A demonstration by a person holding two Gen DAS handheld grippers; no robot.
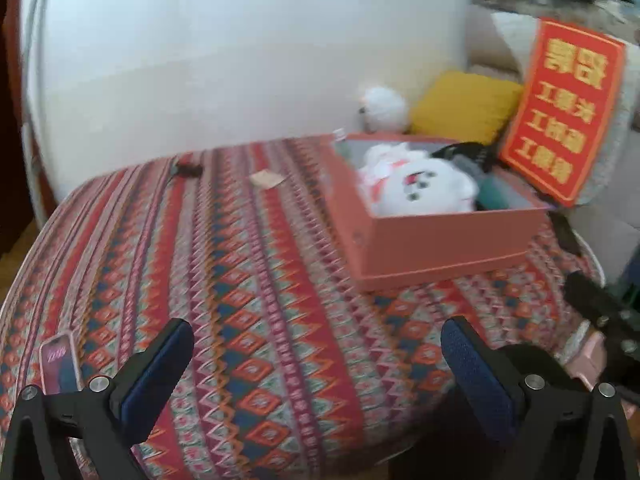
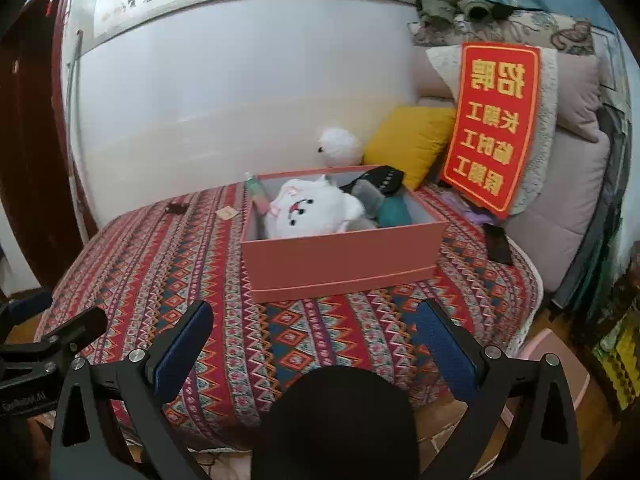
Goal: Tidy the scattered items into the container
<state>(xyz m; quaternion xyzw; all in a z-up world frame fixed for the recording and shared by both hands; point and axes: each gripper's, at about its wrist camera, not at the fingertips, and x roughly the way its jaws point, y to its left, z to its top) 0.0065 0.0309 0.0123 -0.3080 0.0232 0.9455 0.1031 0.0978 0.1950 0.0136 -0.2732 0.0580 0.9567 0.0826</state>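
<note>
Both grippers idle, nothing held. Left gripper [image 1: 316, 364]: jaws spread wide, empty, hovering over the near part of the patterned cloth [image 1: 248, 280]. Right gripper [image 2: 314, 344]: jaws also wide apart, empty, over the near edge of the same cloth, aimed at the box.

Surface looks like a bed or a low desk under the cloth; can't tell which.

Pink box [image 2: 340, 256] sits open on the cloth toward the far right side. Inside: white plush toy [image 2: 312, 212] at the front left, a grey item and a teal item [image 2: 394, 212] to its right, a black strap-like thing [image 2: 380, 180] draped over the back rim. A slim bottle [image 2: 256, 194] leans at the box's far-left corner; inside or just outside is unclear from here.

Still loose on the cloth:
- small tan card [image 1: 266, 179], left of the box, well apart from it
- small dark object [image 1: 188, 169] farther left, near the far edge; too blurred to identify
- phone in a pink case [image 1: 58, 364] at the near-left edge, just beside the left gripper's left finger
- black flat item [image 2: 497, 243] on the cloth's right edge, right of the box

Behind the box: a second white plush [image 2: 339, 147], a yellow cushion [image 2: 408, 140], a red sign with gold characters [image 2: 490, 124] leaning on bedding.
</note>
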